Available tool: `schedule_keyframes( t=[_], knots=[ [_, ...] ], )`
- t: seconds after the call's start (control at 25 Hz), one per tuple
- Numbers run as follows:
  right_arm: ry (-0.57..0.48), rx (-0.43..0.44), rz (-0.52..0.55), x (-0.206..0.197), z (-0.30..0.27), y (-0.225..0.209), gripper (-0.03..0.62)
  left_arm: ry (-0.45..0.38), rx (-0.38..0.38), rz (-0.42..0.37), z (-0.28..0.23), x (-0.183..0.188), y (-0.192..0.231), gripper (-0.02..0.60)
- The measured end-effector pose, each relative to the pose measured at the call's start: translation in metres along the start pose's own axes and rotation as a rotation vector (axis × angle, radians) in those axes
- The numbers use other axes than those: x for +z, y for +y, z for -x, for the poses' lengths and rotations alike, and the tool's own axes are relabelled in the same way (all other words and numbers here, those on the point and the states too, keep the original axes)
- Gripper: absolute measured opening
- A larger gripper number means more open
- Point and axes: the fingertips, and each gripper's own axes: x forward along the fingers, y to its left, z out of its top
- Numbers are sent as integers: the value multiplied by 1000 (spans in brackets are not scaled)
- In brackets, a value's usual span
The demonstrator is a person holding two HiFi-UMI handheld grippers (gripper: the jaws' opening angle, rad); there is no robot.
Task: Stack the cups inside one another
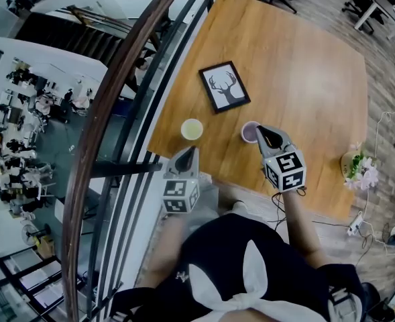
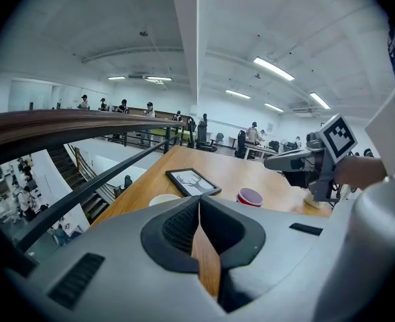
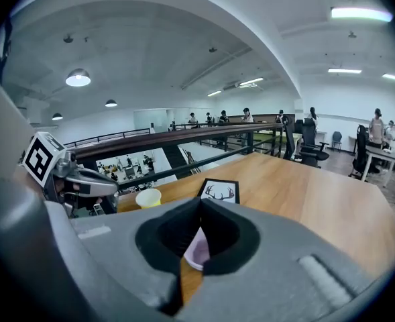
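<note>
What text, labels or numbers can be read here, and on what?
None readable.
On the framed picture: a deer-antler drawing only, no words.
On the cubes of the left claw and right claw: square marker patterns, not text.
On the yellow cup and purple cup: no print visible.

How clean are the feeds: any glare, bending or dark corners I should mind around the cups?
Head view: strong fisheye bows the brown handrail, and a pale sheen lies on the wooden table. Left gripper view: black corners, bright ceiling strip lights, yet the purple paper cup reads clearly. Right gripper view: the right tongs cover most of that cup; the yellow paper cup is clear.
</note>
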Motion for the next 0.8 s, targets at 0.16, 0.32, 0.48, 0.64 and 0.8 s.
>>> schedule_keyframes(
  t=[0.16,0.32,0.48,0.64,0.8],
  knots=[
    [-12,17,10,5,4,3,-2,-7,3,-3,1,3,-1,23],
    [-15,27,11,3,6,4,-2,-14,7,-7,0,5,-3,23],
    [-13,36,13,2,6,6,-2,-18,10,-13,-1,8,-3,23],
    [-16,41,10,5,4,8,-2,-25,11,-26,-1,15,-1,25],
    [-20,43,3,6,4,10,-2,-23,20,-57,-2,22,2,74]
  ],
)
